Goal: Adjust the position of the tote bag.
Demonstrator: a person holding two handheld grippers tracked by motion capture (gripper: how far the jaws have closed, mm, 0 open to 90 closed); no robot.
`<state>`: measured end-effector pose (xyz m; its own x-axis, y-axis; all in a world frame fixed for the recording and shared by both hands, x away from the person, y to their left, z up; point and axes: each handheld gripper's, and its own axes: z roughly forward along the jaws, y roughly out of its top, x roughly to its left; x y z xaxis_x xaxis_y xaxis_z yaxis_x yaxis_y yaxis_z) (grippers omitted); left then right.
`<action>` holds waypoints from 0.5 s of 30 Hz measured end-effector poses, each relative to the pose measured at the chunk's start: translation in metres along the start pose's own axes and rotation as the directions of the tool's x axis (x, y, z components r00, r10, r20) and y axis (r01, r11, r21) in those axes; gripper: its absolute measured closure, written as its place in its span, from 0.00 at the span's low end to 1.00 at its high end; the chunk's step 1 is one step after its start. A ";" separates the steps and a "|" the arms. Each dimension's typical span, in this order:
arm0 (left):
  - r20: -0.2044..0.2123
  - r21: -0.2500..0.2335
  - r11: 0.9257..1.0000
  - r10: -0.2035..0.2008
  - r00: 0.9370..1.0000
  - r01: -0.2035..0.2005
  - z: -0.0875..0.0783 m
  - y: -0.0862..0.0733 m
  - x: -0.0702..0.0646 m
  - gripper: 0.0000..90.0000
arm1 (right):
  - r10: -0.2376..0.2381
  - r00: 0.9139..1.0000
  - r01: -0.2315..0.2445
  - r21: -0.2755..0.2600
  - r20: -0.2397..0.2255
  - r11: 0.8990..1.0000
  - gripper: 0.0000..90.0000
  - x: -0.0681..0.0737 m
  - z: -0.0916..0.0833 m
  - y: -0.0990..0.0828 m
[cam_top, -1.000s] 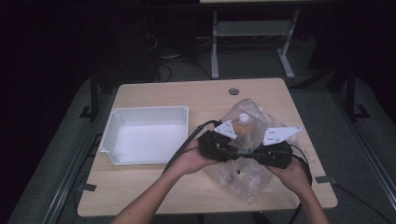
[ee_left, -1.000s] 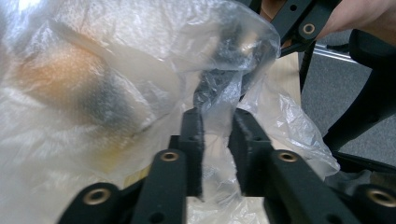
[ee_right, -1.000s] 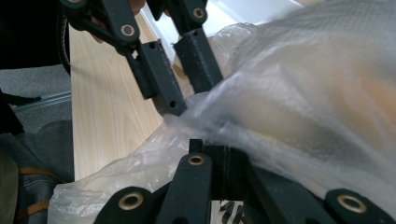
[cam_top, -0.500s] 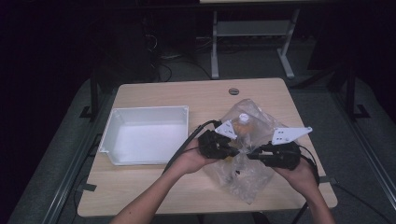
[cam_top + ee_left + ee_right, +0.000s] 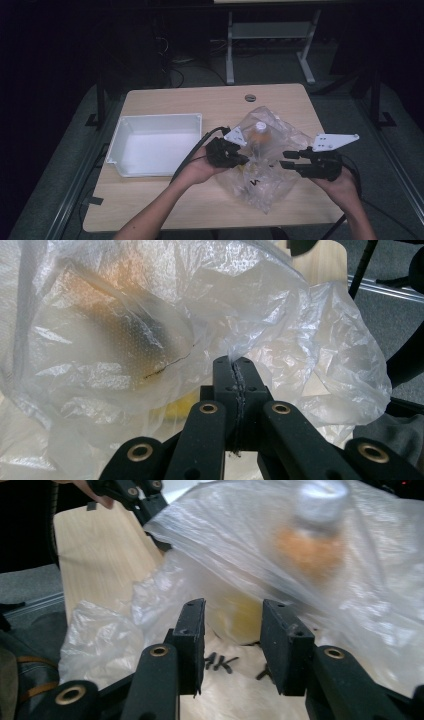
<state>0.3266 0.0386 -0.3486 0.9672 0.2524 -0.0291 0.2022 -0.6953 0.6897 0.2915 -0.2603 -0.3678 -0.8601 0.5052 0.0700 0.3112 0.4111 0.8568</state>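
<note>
— Left gripper [image 5: 243, 159]: how is it set, and where is the bag?

— Its jaws are pressed together on a fold of the clear plastic bag [image 5: 265, 170]; in the left gripper view the film [image 5: 235, 347] is seen pinched in the seam between the closed pads. At nine o'clock from it, well apart, a white tray [image 5: 152, 145] is set on the table [image 5: 200, 102]. The bag is spread at mid-table, between the two hands.

— And the right gripper [image 5: 286, 160]?

— Its jaws have just been opening and are held apart, with nothing pinched; bag film is seen beyond the pads [image 5: 192, 625] in the right gripper view. The loose bag edge lies at nine o'clock from it, just beside, so the right hand is judged nearer to that side.

— What is inside?

— A bottle with an orange band [image 5: 259, 131] is made out at twelve o'clock in the bag, and something yellow [image 5: 237, 617] lower down, blurred by the film. Whether the bag's mouth is open cannot be told.
</note>
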 end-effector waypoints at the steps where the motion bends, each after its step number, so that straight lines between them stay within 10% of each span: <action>1: -0.002 0.004 1.000 0.008 1.000 -0.008 -0.001 0.000 0.001 1.00 | 0.000 1.000 0.000 -0.001 0.005 1.000 0.66 -0.002 -0.001 0.001; 15: -0.006 0.001 1.000 -0.016 1.000 0.016 -0.008 -0.007 0.010 1.00 | 0.028 0.998 -0.030 0.036 0.063 0.999 0.54 -0.038 -0.010 0.005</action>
<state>0.3338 0.0512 -0.3479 0.9628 0.2680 -0.0359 0.2183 -0.6920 0.6881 0.3218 -0.2854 -0.3611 -0.8240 0.5633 0.0619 0.3517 0.4228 0.8352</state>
